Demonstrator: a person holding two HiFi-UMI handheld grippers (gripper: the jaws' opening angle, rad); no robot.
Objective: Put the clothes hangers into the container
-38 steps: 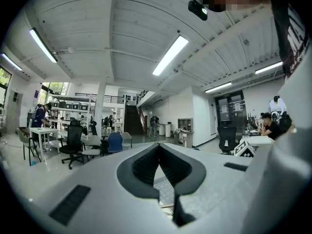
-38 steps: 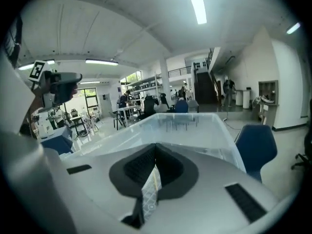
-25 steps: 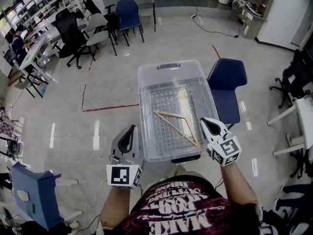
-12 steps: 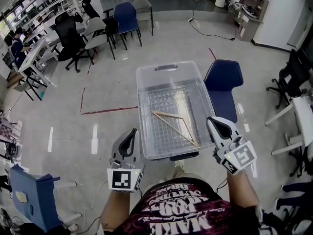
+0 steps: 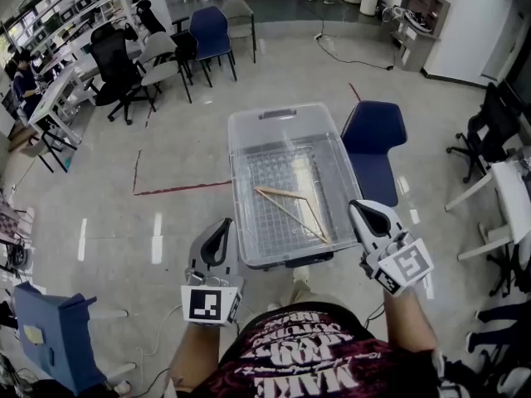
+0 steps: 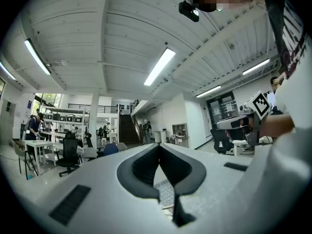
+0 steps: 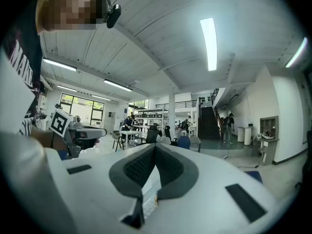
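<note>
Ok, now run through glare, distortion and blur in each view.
Head view: white glare streaks on the glossy grey floor, and the edges bend outward. Left gripper view: strong fisheye, black corners, a long fluorescent ceiling tube blown out, the near fingers soft. Right gripper view: same fisheye and dark corners.

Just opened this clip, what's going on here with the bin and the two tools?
A person stands over a clear plastic container on the floor, with one tool in each hand. One wooden clothes hanger already lies inside it on the gridded bottom. The left tool and the right tool are both shut and empty, held at the container's near end, one on each side. A blue chair stands just right of the container. No other hanger is in view.
</note>
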